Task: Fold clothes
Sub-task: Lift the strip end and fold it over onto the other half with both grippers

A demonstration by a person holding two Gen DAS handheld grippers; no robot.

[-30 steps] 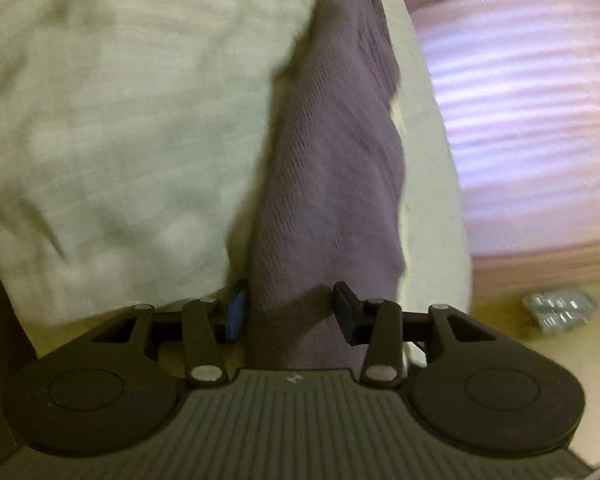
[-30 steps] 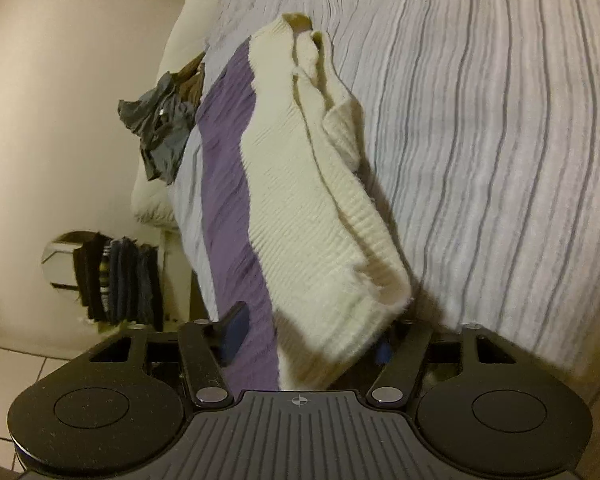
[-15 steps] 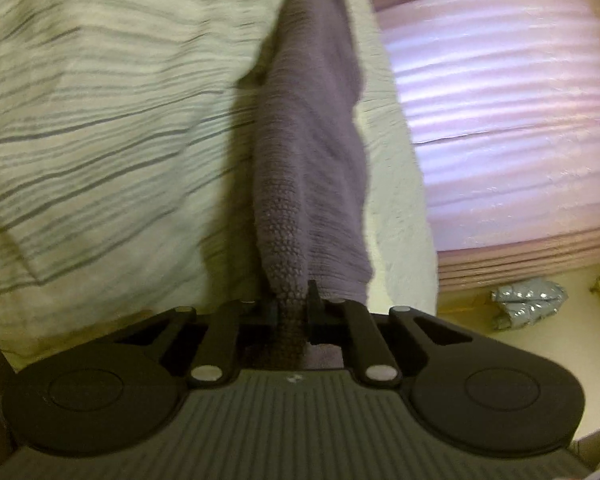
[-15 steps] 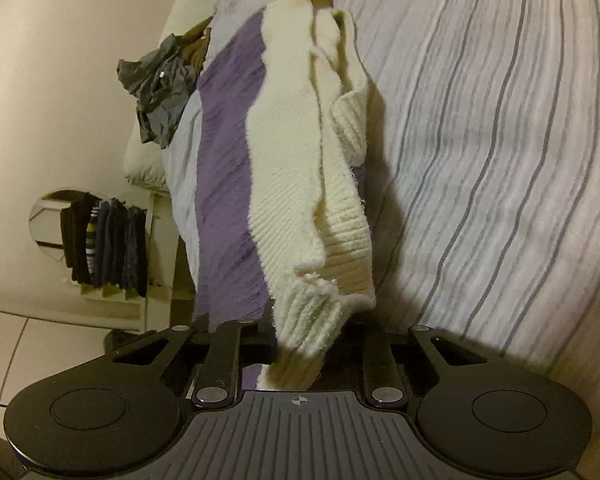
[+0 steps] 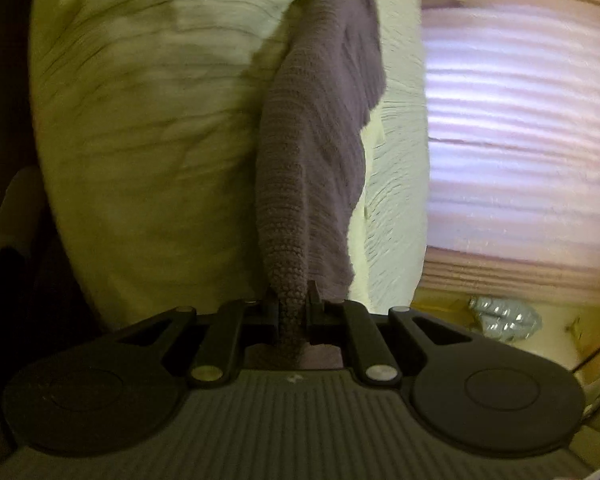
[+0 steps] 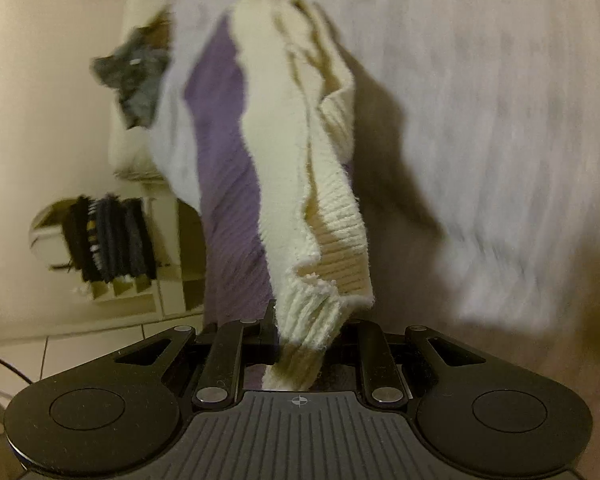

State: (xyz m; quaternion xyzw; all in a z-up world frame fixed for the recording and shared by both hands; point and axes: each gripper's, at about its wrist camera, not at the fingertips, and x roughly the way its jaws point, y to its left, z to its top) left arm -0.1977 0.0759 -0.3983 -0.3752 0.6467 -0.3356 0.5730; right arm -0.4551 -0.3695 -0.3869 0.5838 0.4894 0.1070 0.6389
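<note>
A knitted sweater with a purple band and a cream band hangs stretched over the striped bed. In the left wrist view its purple part [image 5: 320, 128] runs up from my left gripper [image 5: 292, 312], which is shut on that purple edge. In the right wrist view the cream ribbed hem [image 6: 320, 256] and the purple band [image 6: 228, 152] lead down into my right gripper [image 6: 304, 320], shut on the cream hem. The sweater's far end rests on the bedcover [image 6: 480, 120].
A grey crumpled garment [image 6: 136, 76] lies at the bed's far left edge. A white shelf with dark folded clothes [image 6: 108, 236] stands by the tiled floor. In the left wrist view a pink-lit curtain [image 5: 520, 140] and a silvery packet [image 5: 504, 316] are at right.
Both grippers went from open around the sweater's edge to shut on it, then lifted it off the bed. The views are blurred by motion now.
</note>
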